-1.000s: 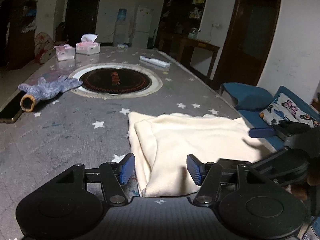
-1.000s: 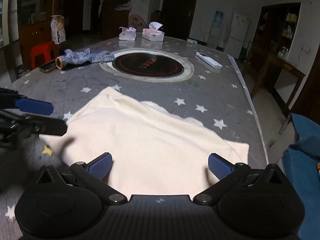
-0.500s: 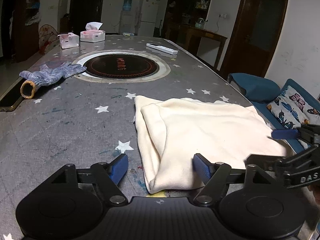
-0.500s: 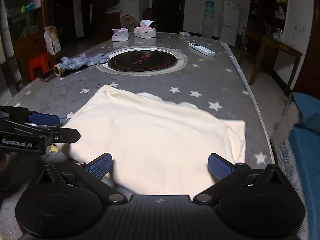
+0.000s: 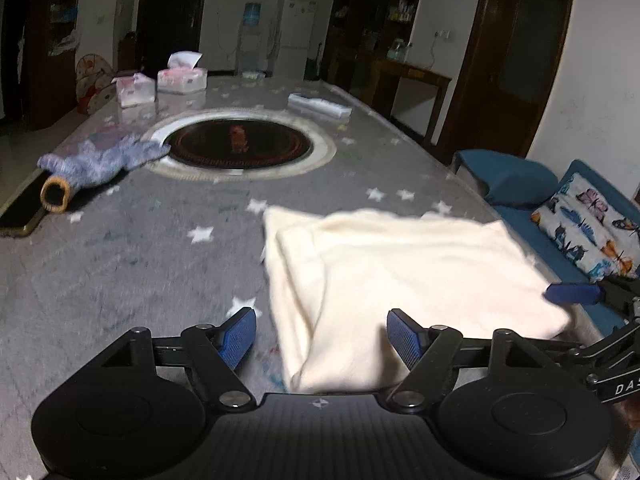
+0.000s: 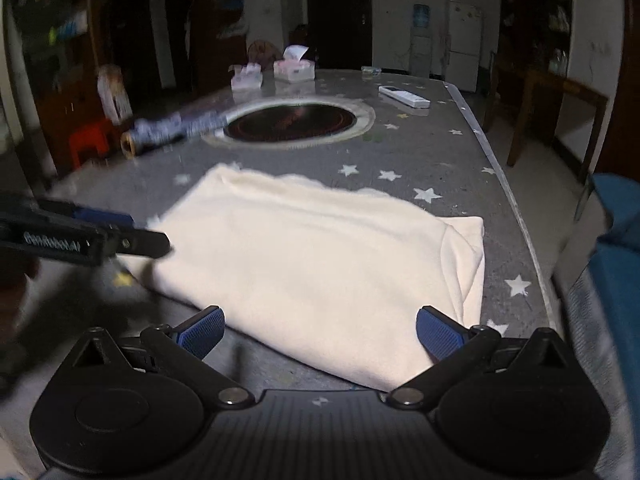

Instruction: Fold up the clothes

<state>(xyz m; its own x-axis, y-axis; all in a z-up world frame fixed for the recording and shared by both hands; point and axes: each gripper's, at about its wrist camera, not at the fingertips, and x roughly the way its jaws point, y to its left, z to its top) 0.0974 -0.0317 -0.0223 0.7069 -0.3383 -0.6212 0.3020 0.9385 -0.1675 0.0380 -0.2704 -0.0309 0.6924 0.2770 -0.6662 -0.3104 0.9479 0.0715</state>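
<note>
A: Left wrist view first: what's the biggest thing there?

B: The table (image 5: 120, 248), grey with white stars, and a round dark hob (image 5: 240, 145) sunk in its middle. It gives a broad flat bed, which I judge is why the folding is done here.

A: And the garment?

B: The cream garment (image 5: 400, 272) lies folded into a rough rectangle on the near right part of the table, close to the edge by the blue sofa (image 5: 520, 184). The left side shows a doubled, layered edge. It looks mostly folded; perhaps one more fold is left.

A: The tools?

B: The left gripper (image 5: 320, 336) hangs over the near left corner of the cloth, jaws spread wide, nothing between them. In the right wrist view the right gripper (image 6: 320, 332) sits above the near edge, also spread apart and empty. Each seems lined up on its own corner, likely to pinch both ends together so the cloth lifts evenly.

A: Smaller things?

B: A blue knitted piece (image 5: 96, 164) with a tan cuff lies left of the hob, well apart from the cloth. Two tissue boxes (image 5: 182, 79) stand at the far end, a white remote (image 6: 404, 96) is far right, and a phone (image 5: 20, 216) rests at the left edge.
</note>
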